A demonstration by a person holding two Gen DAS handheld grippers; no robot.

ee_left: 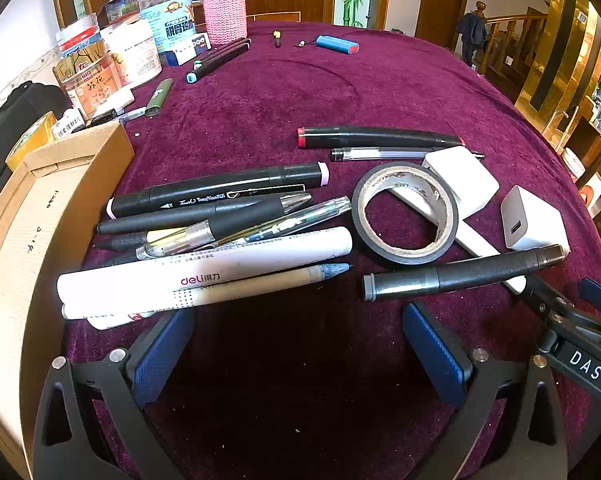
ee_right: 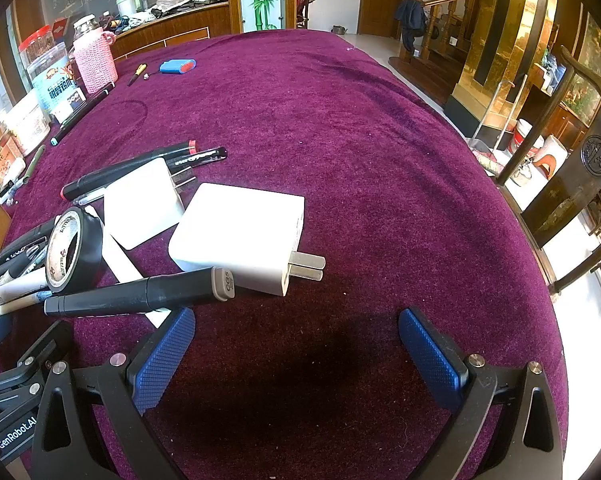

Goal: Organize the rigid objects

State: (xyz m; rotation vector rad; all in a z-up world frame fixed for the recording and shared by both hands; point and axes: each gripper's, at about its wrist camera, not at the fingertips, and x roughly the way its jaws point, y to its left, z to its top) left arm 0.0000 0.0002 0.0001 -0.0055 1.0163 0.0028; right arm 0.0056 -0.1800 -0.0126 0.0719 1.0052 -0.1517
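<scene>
On the left view my left gripper (ee_left: 298, 344) stands wide and holds nothing. The pens (ee_left: 220, 236) lie left of the tape (ee_left: 405, 213), long axes crosswise, tips toward it; the box (ee_left: 40, 220) borders them.

On the right view my right gripper (ee_right: 296, 354) is wide, empty. The charger (ee_right: 240, 236), right of the tape (ee_right: 74, 250), points its prongs right, toward bare cloth (ee_right: 380, 160).
</scene>
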